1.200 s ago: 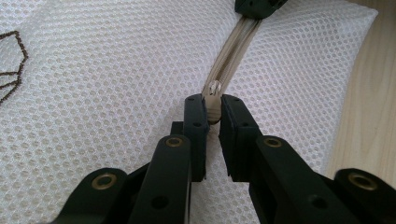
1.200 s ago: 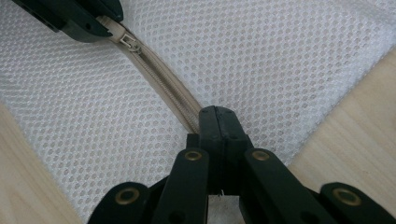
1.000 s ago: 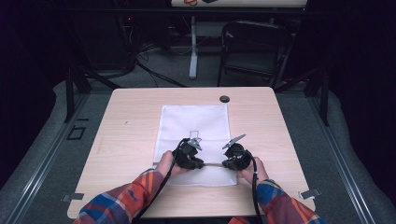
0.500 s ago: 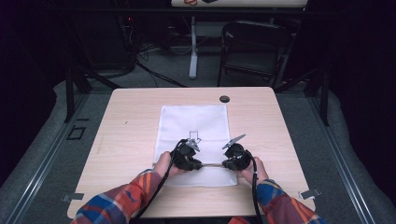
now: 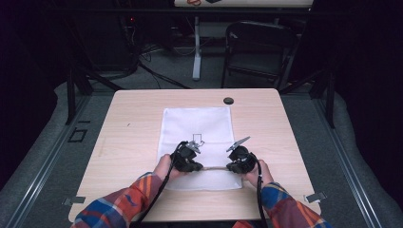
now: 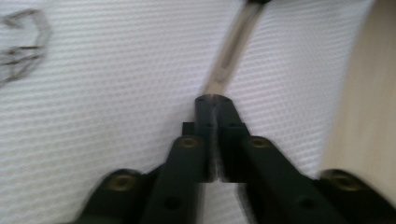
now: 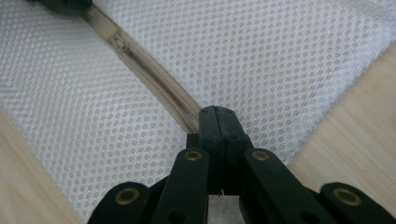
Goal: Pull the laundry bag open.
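Observation:
A white mesh bag point(image 5: 197, 124) lies flat in the middle of the wooden table point(image 5: 128, 137), with a small dark printed drawing point(image 5: 197, 138) on it. A tan zipper point(image 5: 215, 167) runs across the bag's near end. My left gripper point(image 5: 203, 167) is shut on the zipper's left end, and its jaws have just been closing on the tape. The left gripper view has the closed tips point(image 6: 215, 100) pinching the zipper point(image 6: 231, 51). My right gripper point(image 5: 227, 167) is shut on the other end; its tips point(image 7: 218, 112) clamp the zipper point(image 7: 149, 70) over the mesh point(image 7: 261, 51).
A small black round thing point(image 5: 228, 100) sits near the table's far edge. A dark chair point(image 5: 259, 47) and a table leg point(image 5: 196, 47) stand on the floor beyond. Bare wood lies left and right of the bag.

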A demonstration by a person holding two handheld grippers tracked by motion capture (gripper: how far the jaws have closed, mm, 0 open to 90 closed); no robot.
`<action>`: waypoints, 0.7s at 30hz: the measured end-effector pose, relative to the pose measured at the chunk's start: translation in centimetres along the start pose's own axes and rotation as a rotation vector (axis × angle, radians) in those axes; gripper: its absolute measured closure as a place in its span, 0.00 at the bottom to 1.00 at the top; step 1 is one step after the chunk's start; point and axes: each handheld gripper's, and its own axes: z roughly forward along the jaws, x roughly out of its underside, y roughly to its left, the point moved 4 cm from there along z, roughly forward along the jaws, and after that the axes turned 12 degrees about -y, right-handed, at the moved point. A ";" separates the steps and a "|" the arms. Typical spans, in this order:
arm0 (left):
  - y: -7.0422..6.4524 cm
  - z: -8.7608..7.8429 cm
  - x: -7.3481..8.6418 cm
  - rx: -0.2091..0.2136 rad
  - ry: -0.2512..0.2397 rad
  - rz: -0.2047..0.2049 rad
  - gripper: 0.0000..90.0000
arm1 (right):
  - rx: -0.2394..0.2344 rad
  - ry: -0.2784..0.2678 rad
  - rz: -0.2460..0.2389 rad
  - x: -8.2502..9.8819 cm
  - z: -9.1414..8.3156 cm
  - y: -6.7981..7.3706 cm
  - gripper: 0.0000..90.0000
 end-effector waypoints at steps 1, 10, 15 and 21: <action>0.4 -0.4 0.1 -0.006 -0.007 -0.014 1.00 | 0.010 0.000 0.000 0.1 -0.1 -0.3 1.00; 0.0 0.4 -0.1 0.035 -0.025 -0.009 0.86 | -0.009 -0.001 0.039 0.3 -0.3 -0.8 1.00; -1.1 2.1 -0.8 0.048 -0.018 0.053 0.78 | -0.002 0.002 0.026 0.2 -0.2 -0.7 1.00; -1.8 3.1 -1.0 0.057 -0.006 0.097 0.81 | -0.004 -0.008 0.043 0.2 -0.2 -0.6 1.00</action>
